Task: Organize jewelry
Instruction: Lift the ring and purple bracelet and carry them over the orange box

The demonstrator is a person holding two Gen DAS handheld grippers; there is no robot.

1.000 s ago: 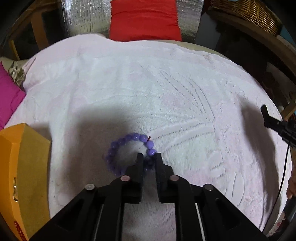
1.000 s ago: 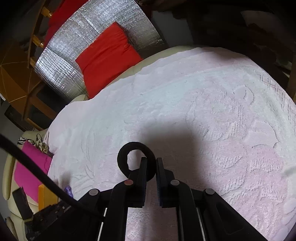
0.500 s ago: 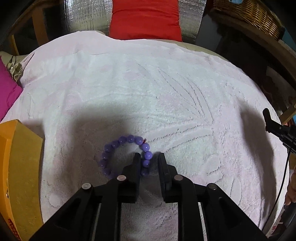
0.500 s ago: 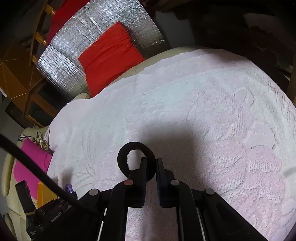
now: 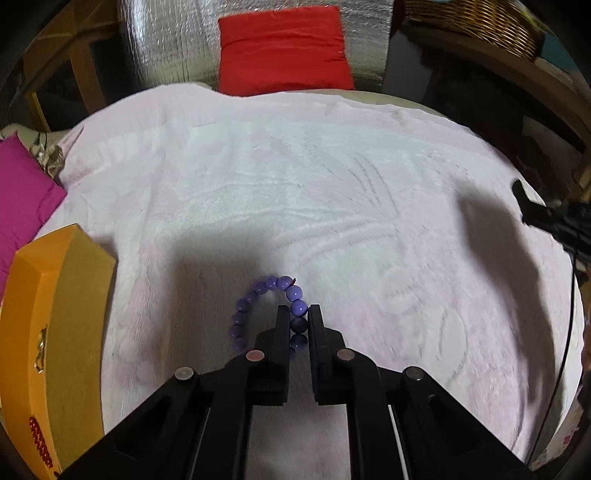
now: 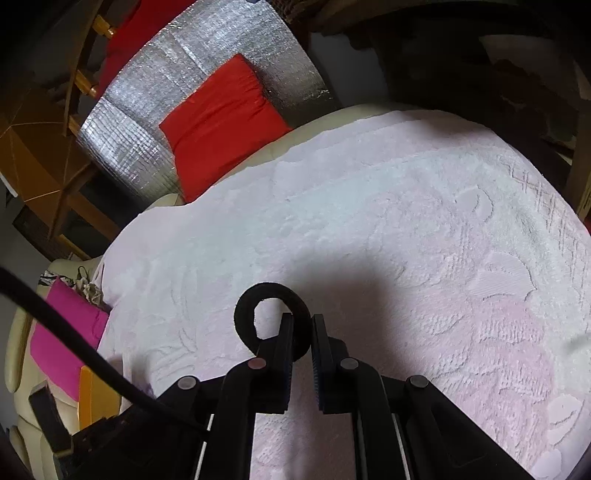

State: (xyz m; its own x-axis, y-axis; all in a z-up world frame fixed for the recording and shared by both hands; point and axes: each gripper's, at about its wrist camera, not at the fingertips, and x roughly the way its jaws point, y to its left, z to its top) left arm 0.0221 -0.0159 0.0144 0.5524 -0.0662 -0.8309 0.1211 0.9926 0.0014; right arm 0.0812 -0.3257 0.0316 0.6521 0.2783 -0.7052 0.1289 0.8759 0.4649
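Observation:
A purple bead bracelet (image 5: 284, 283) hangs over the white-pink towel (image 5: 295, 184). Its right side passes between the fingers of my left gripper (image 5: 298, 311). The jaws are closing and the pads press on a bead, so the loop stands tilted up. In the right wrist view, my right gripper (image 6: 303, 318) is shut on the near side of a black fuzzy ring (image 6: 245, 306), held just above the towel. An orange jewelry box (image 5: 48, 332) stands at the left, with a red bead strand (image 5: 38, 439) at its near end.
A red cushion (image 5: 280, 48) leans on silver foil at the back. A magenta cushion (image 5: 22, 199) lies far left and a wicker basket (image 5: 476, 22) sits back right. The right tool's tip (image 5: 546, 218) shows at the towel's right edge, its cable (image 6: 74, 343) crossing the right view.
The left jaws opened slightly, then closed on the bracelet's right side, and its loop has tipped up off the towel as the gripper shifted. The right gripper kept still with the black ring.

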